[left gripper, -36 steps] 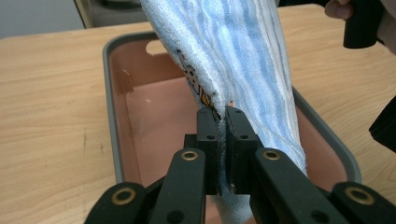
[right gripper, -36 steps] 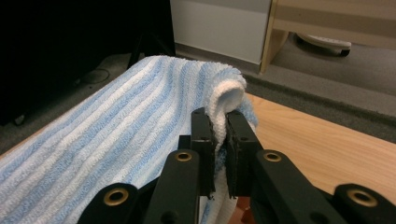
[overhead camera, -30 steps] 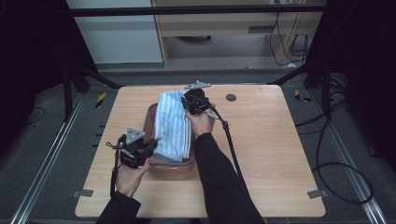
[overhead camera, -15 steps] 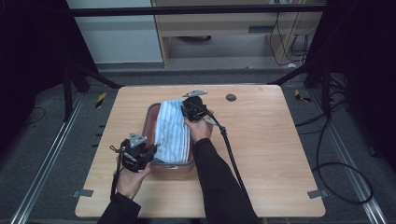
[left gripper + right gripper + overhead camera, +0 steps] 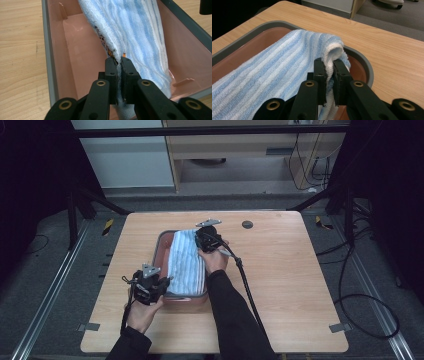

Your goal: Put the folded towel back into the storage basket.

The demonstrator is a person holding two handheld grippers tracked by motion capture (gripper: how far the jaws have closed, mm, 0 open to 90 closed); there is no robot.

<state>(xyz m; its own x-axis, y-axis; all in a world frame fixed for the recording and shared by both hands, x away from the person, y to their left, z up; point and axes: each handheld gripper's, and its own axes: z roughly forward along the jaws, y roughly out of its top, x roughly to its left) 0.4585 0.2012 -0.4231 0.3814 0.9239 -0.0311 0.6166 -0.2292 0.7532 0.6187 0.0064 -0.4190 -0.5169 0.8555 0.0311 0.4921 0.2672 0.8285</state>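
Observation:
A blue and white striped towel (image 5: 186, 260) hangs stretched over a pink bin with a grey rim (image 5: 161, 245) on the wooden table. My left gripper (image 5: 162, 286) is shut on the towel's near end (image 5: 140, 37), just above the bin's front wall (image 5: 75, 82). At the far end, my right gripper (image 5: 202, 239) is shut on a rolled fold of the towel (image 5: 287, 62), over the bin's far rim (image 5: 362, 61). An orange print shows on the towel's underside beside the left jaws.
A small dark round disc (image 5: 246, 224) lies on the table beyond the bin, to the right. The right gripper's cable (image 5: 247, 290) trails down the table toward the near edge. Bare wood (image 5: 300, 285) lies right of the bin.
Both grippers have lowered the towel toward the bin. It now lies lower and flatter along the bin's right side, and the right gripper has shifted slightly toward the far rim.

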